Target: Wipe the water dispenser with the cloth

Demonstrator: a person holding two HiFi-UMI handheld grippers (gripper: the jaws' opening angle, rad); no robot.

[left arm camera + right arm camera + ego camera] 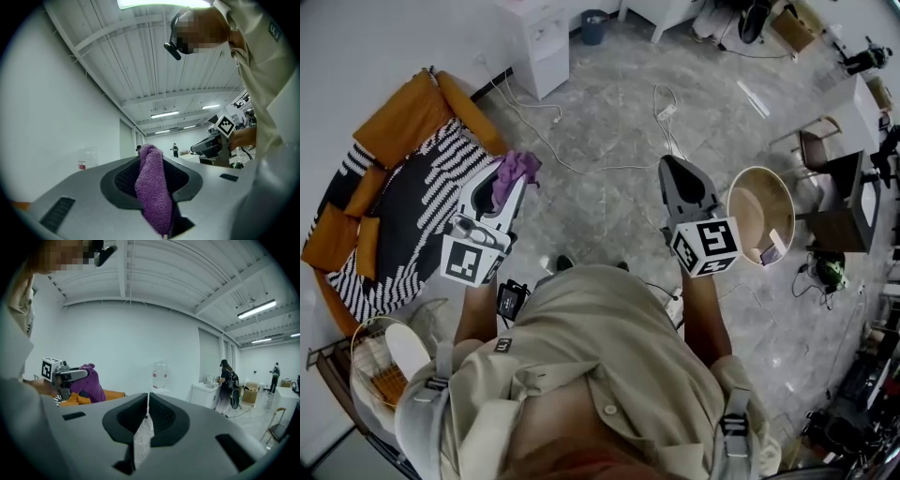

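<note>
Left gripper (512, 186), jaws clamped on the purple cloth (517, 170), its long axis along the jaws and bunched past their tips; right gripper (673, 165), jaws nearly together, empty; water dispenser (540, 44) far ahead by the wall.

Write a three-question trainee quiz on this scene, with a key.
1. True or false: the right tool grips the cloth.
2. Where is the dispenser? A. By the far wall, apart from both tools. B. Under the cloth. C. Between the right tool's jaws.
3. Fill in: the left tool is shut on a ____ cloth.

Key: 1. False; its jaws are together on nothing. 2. A. 3. Purple.
</note>
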